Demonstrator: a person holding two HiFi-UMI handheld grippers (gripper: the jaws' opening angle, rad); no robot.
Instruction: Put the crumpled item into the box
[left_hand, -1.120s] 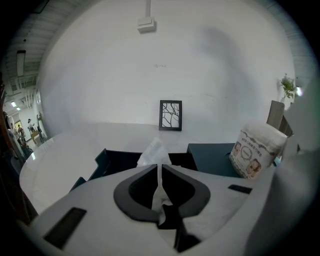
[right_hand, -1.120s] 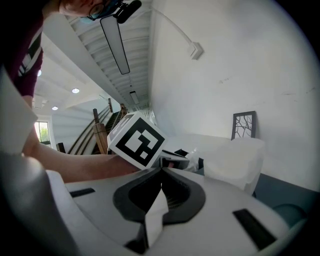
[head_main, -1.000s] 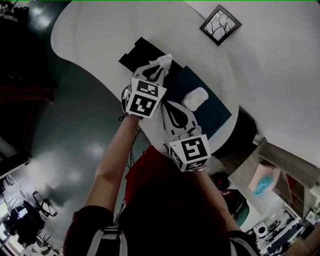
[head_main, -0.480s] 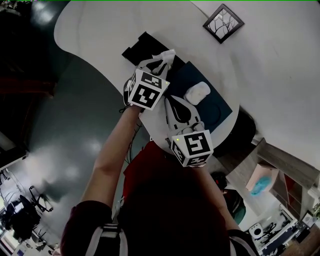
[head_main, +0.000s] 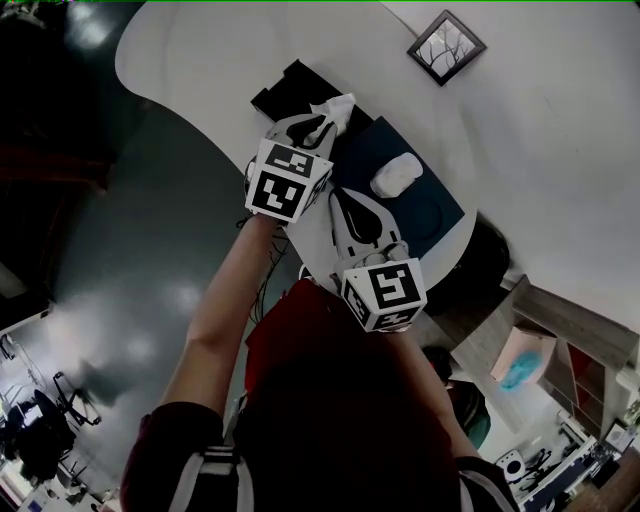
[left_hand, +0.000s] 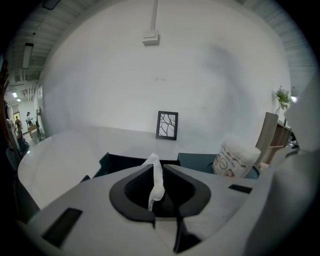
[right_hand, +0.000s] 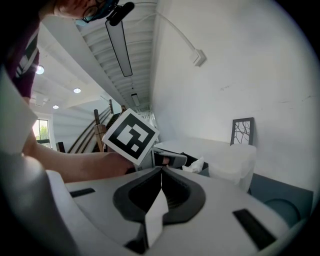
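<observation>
The left gripper (left_hand: 156, 167) is clamped tight on the white crumpled tissue (left_hand: 158, 182), up by the edge of the open black box (head_main: 283, 92). The inside of the box is too dark to see. The right gripper (right_hand: 161, 171) is pinched closed, and a thin white strip (right_hand: 156, 215) behind its tips is too unclear to name.

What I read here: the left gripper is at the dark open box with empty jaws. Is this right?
No. The left gripper is at the dark open box, but its jaws pinch a crumpled white tissue, as the left gripper view shows.
</observation>
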